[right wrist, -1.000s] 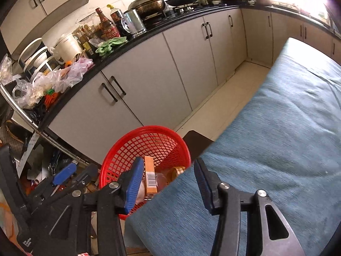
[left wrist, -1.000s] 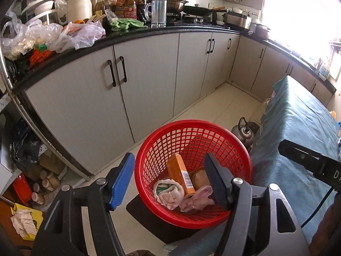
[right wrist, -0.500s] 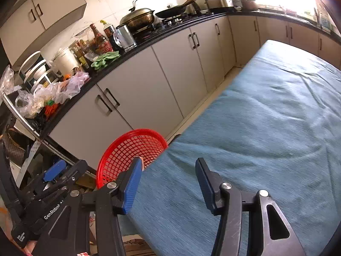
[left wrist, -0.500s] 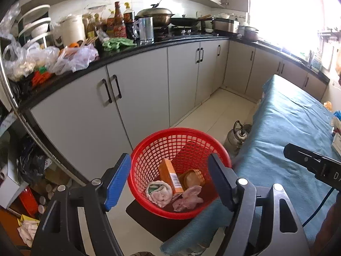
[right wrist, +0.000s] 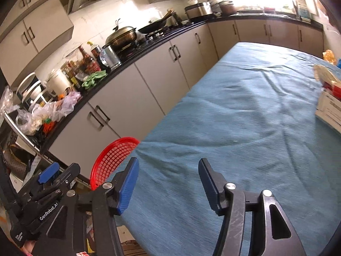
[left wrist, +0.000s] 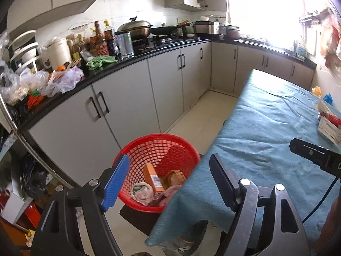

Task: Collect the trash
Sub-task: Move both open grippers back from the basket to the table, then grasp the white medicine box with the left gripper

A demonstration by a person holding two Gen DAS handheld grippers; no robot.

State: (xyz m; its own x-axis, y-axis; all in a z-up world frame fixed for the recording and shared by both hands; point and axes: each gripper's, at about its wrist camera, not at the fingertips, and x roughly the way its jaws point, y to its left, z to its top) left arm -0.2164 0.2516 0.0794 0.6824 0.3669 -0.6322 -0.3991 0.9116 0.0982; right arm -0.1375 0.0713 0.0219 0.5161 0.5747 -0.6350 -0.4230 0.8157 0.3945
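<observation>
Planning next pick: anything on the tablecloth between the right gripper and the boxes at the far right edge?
Nothing visible. The right gripper stands open and empty over bare blue tablecloth; the boxes lie beyond on open cloth.

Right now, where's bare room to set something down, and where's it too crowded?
The blue tablecloth is bare from its near edge beside the red basket across to the boxes at the far right. The counter is crowded with bags, bottles and pots. The basket already holds trash.
</observation>
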